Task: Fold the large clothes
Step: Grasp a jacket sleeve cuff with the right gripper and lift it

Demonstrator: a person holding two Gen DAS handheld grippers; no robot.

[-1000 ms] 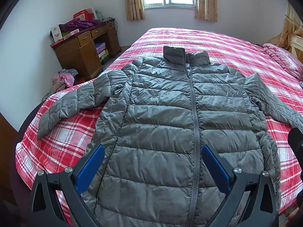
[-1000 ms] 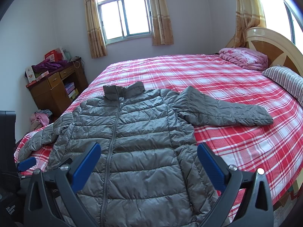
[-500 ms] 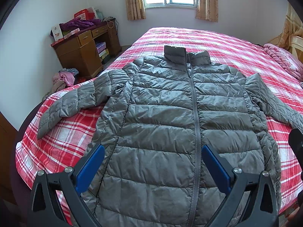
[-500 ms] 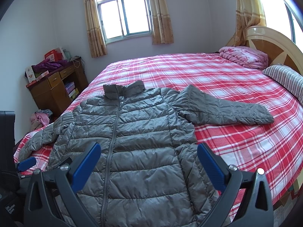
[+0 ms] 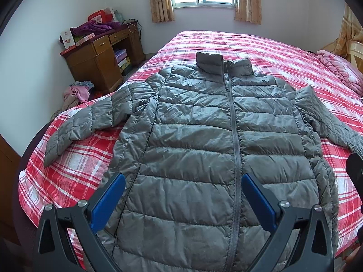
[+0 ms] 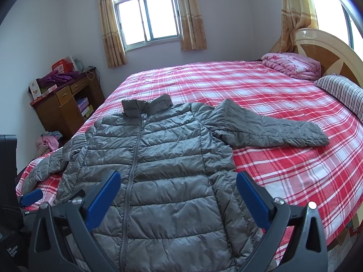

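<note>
Jacket lies flat and zipped on the bed, both grippers wide open and empty above its hem, so I'd probably grab each sleeve cuff and fold inward first.

- A home bedroom: a wide bed under a red plaid sheet fills the room.
- Headboard, striped pillow at 2 o'clock.
- Curtained window at 12, cluttered wooden dresser at 10.
</note>
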